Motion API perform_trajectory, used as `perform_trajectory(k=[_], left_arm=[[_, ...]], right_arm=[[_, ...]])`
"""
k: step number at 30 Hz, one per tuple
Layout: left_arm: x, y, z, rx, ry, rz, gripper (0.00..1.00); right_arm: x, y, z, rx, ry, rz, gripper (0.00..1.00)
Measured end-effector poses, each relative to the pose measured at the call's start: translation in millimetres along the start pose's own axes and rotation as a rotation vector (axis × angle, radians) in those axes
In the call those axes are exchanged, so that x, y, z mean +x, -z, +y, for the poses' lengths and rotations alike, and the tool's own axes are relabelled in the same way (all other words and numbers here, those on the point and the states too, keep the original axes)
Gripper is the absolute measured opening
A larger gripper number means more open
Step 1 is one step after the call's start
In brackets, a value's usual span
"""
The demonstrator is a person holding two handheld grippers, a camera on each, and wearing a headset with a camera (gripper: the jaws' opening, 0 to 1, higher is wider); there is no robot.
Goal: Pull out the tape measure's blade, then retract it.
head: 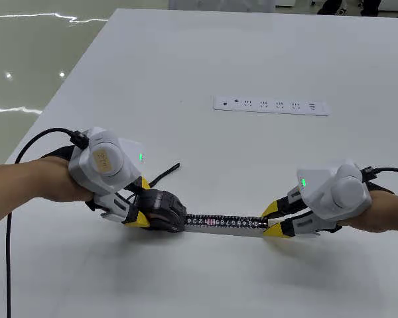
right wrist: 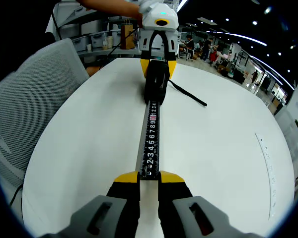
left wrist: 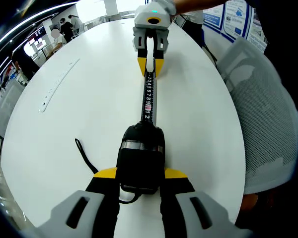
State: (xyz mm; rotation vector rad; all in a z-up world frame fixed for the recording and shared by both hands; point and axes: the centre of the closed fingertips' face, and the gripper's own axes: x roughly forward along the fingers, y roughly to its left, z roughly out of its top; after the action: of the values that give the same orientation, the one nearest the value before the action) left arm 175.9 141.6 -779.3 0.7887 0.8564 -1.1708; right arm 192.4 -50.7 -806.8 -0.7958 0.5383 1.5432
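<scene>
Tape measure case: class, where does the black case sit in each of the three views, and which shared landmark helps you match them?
Head view: the case is lower left of centre, held by the left tool.
Left gripper view: case low centre, between that tool's jaws.
Right gripper view: case upper centre.
Shared landmark: the numbered blade, running from case to right tool.

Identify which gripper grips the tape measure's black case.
The left gripper, clamped round the case; the right gripper instead pinches the end of the pulled-out blade.

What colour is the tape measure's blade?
The blade is black with white numerals; right gripper view shows it best.
</scene>
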Motion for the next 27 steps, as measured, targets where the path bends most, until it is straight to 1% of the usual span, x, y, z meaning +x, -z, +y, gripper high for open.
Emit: perform_trajectory(k=[8,12,16,21,26,27], left_arm=[[-0.7,-0.6,-1.1,0.0,0.001,0.001,0.26],[-0.9,-1.3,-1.6,0.0,-0.001,0.001,0.26],[-1.0,-2.3,-2.6,0.0,-0.001,0.001,0.26],[-1.3,-3.2,-3.3,0.001,-0.001,0.002,0.26],[-0.8,-1.9,-1.8,0.002,-0.001,0.003,0.26],[-0.6,-1.6,-1.4,0.002,-0.002,0.003,0.26]], right_arm=[[-2.4,-1.2,1.9,0.001,-0.002,0.001,0.11],[-1.4,2.5,-0.5,-0.003,-0.001,0.003,0.11],[-3.5,1.2,0.3,-0.005,0.0,0.003,0.11],[-3.2,5.0,-0.3,-0.003,0.0,0.004,0.11],[-6.7,3.0,2.3,-0.002,0.001,0.006,0.11],[-5.7,5.5,0.7,-0.003,0.001,0.006,0.11]])
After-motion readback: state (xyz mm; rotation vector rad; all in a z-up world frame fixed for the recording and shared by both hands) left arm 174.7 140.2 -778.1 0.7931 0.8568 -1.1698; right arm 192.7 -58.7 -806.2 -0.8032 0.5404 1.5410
